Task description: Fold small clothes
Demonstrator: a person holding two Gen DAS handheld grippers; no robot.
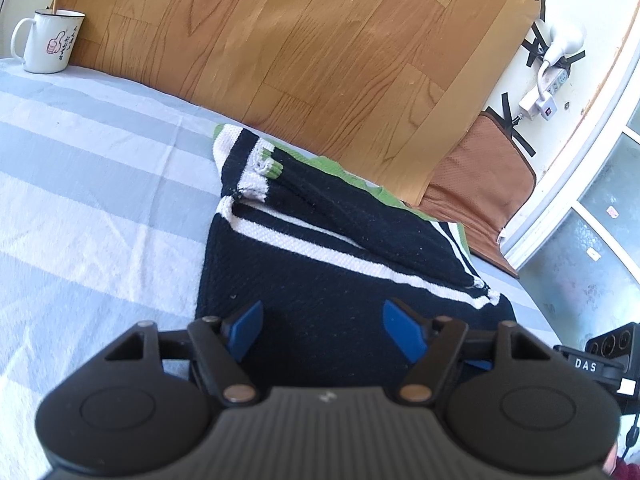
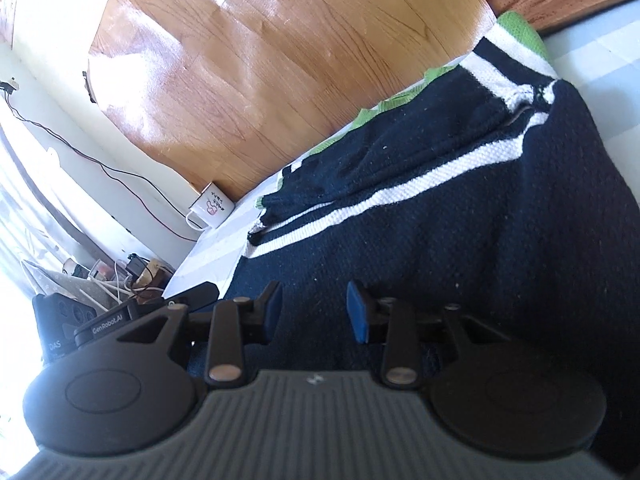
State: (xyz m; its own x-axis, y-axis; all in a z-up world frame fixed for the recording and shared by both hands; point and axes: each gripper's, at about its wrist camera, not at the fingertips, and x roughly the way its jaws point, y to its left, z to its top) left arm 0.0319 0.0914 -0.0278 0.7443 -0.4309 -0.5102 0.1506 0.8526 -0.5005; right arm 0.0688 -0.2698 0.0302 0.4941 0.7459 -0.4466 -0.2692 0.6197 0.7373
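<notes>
Near the far edge of the bed (image 1: pixel 80 184), a small black knitted sweater (image 1: pixel 320 280) with white stripes and green trim lies flat on the blue-and-white striped sheet, both sleeves already turned in across its body. Judged step: sleeves folded, the body fold from hem toward collar not yet made. Left tool (image 1: pixel 322 330) hovers over the near hem, blue fingers spread wide and holding nothing; right tool (image 2: pixel 314 312) sits over the same dark panel, fingers parted more narrowly, likewise empty. The next move probably calls for each tool to drop to a hem corner, pinch both knit layers together, and lift evenly so the tucked sleeves do not slide out. Whether either fingertip touches the fabric cannot be told. Beyond the far edge stands a wood-grain panel (image 1: pixel 300 52); a white enamel mug (image 1: pixel 48 40) rests at the far left corner, an orange mesh cushion (image 1: pixel 480 172) at the far right, and cables taped to the white wall.
</notes>
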